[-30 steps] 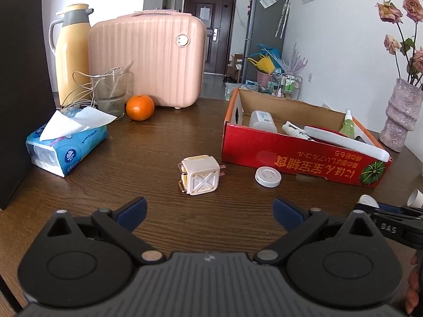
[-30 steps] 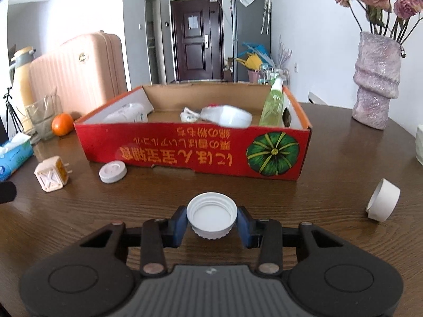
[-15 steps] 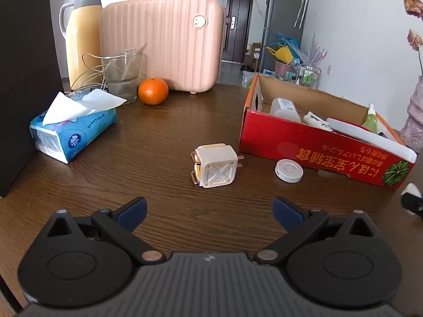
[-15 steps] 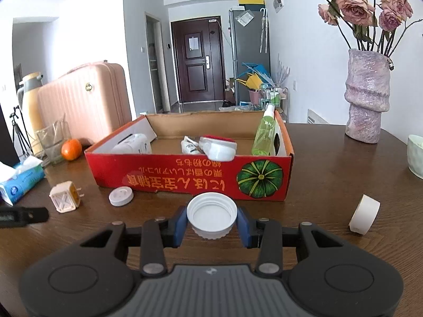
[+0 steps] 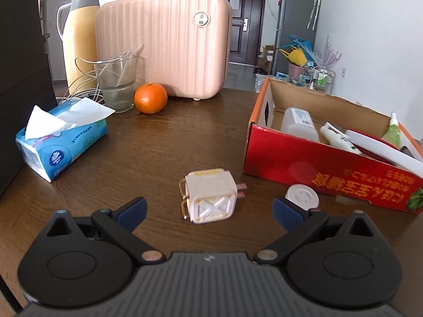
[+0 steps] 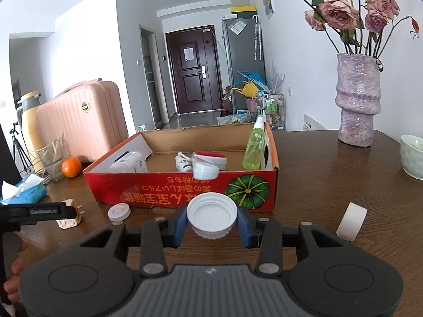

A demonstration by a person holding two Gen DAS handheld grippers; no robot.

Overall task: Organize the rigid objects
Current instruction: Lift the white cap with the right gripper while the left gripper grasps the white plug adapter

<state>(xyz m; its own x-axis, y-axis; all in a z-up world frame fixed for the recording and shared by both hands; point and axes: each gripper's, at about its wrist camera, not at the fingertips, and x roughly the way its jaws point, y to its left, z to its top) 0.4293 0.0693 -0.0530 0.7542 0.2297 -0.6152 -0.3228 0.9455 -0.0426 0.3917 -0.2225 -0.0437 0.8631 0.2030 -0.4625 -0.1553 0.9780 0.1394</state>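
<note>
My left gripper (image 5: 208, 212) is open, its fingers on either side of a cream plug adapter (image 5: 210, 196) on the brown table. A small white round lid (image 5: 302, 196) lies by the right finger, in front of the red cardboard box (image 5: 330, 169). My right gripper (image 6: 211, 220) is shut on a white ribbed bottle cap (image 6: 211, 216), held above the table in front of the red box (image 6: 182, 186). The box holds bottles, a green spray bottle (image 6: 254, 145) and a red-and-white item (image 6: 208, 159). The adapter (image 6: 69, 215) and the small lid (image 6: 119, 212) also show in the right wrist view.
A white tape roll (image 6: 351, 221) lies right of my right gripper. A purple vase (image 6: 358, 100) and a bowl (image 6: 412, 155) stand at the right. A tissue pack (image 5: 60, 142), glass (image 5: 116, 84), orange (image 5: 150, 97), pink suitcase (image 5: 164, 45) and thermos (image 5: 79, 37) stand at the left.
My left gripper has moved forward, so the adapter now lies between its open fingers. My right gripper has risen with the bottle cap, looking down into the box.
</note>
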